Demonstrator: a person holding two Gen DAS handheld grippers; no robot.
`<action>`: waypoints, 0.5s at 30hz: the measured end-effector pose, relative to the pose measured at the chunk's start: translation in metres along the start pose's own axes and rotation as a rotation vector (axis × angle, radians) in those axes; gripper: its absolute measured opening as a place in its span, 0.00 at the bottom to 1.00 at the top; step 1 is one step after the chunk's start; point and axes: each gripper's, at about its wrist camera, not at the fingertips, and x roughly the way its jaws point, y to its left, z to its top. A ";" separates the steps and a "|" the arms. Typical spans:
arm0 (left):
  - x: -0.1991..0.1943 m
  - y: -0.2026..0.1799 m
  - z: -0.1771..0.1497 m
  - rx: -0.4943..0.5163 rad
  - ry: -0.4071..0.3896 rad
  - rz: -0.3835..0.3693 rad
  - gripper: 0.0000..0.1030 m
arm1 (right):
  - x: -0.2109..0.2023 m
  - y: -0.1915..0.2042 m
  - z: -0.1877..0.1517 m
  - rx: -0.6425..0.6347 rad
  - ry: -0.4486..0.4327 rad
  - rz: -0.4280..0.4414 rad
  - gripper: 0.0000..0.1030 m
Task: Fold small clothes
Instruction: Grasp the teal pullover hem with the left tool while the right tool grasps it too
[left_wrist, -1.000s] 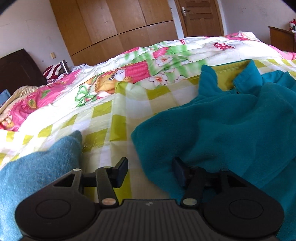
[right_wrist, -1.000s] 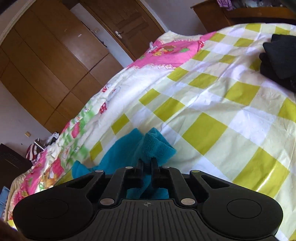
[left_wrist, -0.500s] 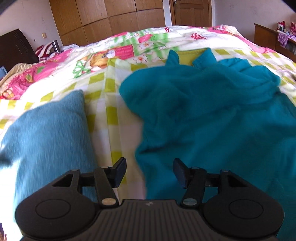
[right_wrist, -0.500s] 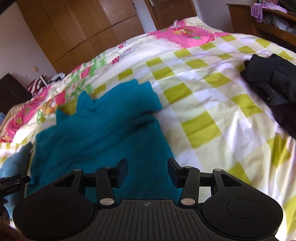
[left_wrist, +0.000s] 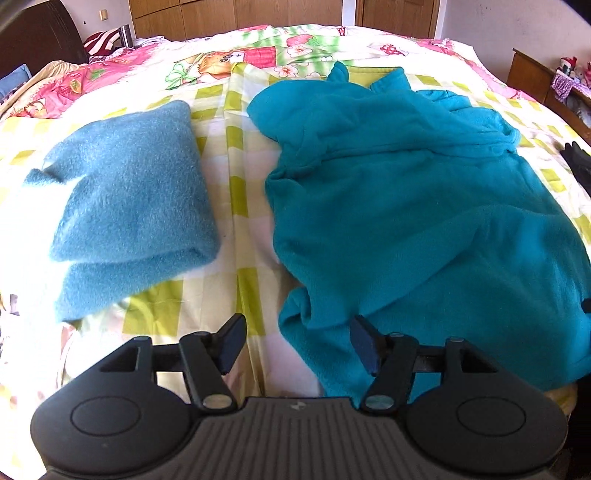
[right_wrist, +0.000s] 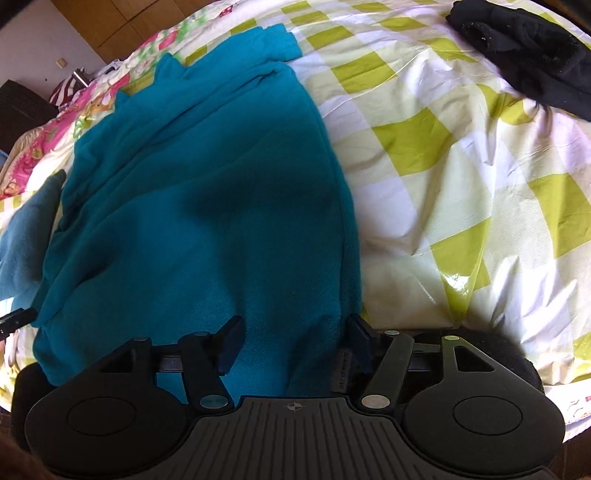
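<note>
A bed fills both views, spread with a bedsheet (left_wrist: 240, 192) checked in lime and white that gives way at 12 o'clock to a pink and green cartoon quilt (left_wrist: 236, 55). Wooden wardrobe doors (left_wrist: 236, 11) line the far wall, with a dark headboard (left_wrist: 40, 33) at 10 o'clock. The teal fleece garment (left_wrist: 424, 206) lies spread and rumpled from 1 to 5 o'clock in the left wrist view; a folded blue fleece (left_wrist: 129, 199) sits well apart at 9 o'clock. Dark clothes (right_wrist: 524, 48) lie at 1 o'clock in the right wrist view.

A second ago the right gripper (right_wrist: 293, 345) was pinched on a bunched tip of the teal garment; its jaws have just been opening, and they stand wide with the near hem under them, the pads pressing on nothing. The garment now lies flat. The left gripper (left_wrist: 297, 341) has also been opening and holds nothing, its right finger (left_wrist: 364, 345) over the garment's near edge. Both views take in more of the bed than before.
</note>
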 end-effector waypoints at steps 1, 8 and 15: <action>0.004 -0.002 -0.005 0.001 0.033 0.003 0.75 | 0.001 0.000 0.000 -0.005 0.002 0.003 0.60; 0.018 -0.014 -0.014 -0.002 0.055 0.010 0.75 | 0.003 0.000 0.002 -0.033 0.036 0.027 0.62; 0.053 -0.017 0.015 0.064 0.085 -0.007 0.76 | 0.004 0.001 0.003 -0.076 0.053 0.034 0.63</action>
